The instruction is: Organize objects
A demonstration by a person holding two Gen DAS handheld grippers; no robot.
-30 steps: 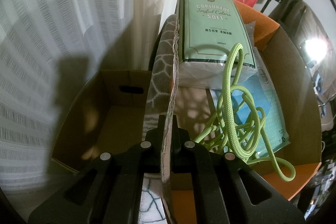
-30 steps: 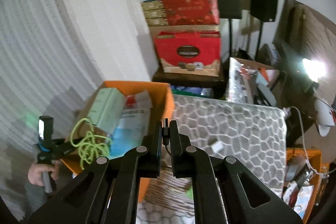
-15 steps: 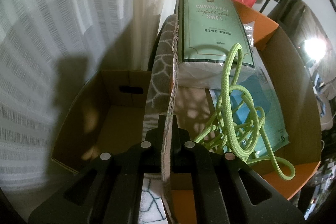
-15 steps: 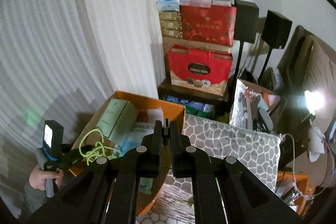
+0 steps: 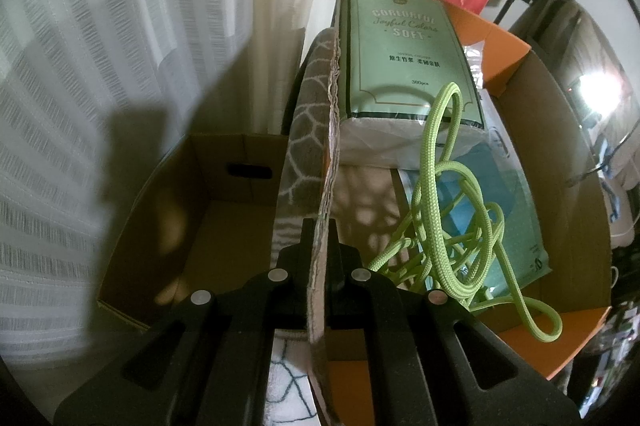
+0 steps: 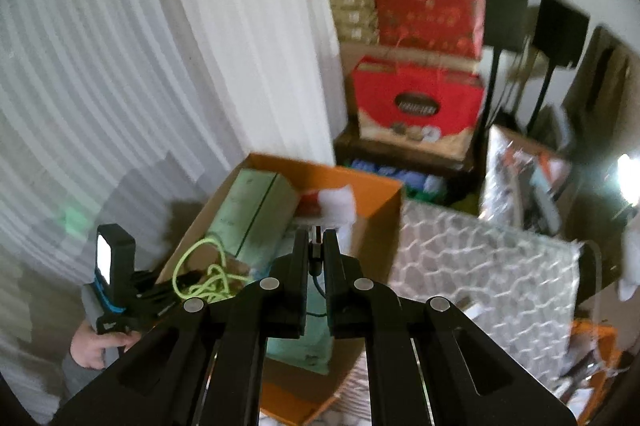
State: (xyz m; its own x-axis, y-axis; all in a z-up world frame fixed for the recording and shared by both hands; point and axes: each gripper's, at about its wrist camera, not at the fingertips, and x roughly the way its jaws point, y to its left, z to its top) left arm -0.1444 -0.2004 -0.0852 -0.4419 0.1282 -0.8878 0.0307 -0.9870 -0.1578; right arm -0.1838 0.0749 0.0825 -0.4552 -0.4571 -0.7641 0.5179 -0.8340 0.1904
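Note:
My left gripper [image 5: 319,240] is shut on the upright flap [image 5: 329,162] of an orange cardboard box [image 5: 560,330]. In the box lie a green tissue pack [image 5: 404,54], a tangled lime-green rope [image 5: 448,226] and a blue-green packet [image 5: 516,210]. My right gripper [image 6: 316,244] is raised above the box [image 6: 332,172] and shut on a small dark cable plug [image 6: 316,248], whose thin cable hangs below. The left gripper [image 6: 116,286] and the rope [image 6: 204,274] also show in the right wrist view at lower left.
An empty brown cardboard box [image 5: 192,226] sits left of the flap, by white curtains [image 5: 120,46]. Red gift bags and stacked boxes [image 6: 420,66] stand behind. A grey stone-pattern cushion [image 6: 480,266] lies right of the orange box, with cluttered boxes beyond.
The right gripper rose and tilted up, then moved back down and closer to the orange box, still holding the plug. The left gripper has held the flap steady.

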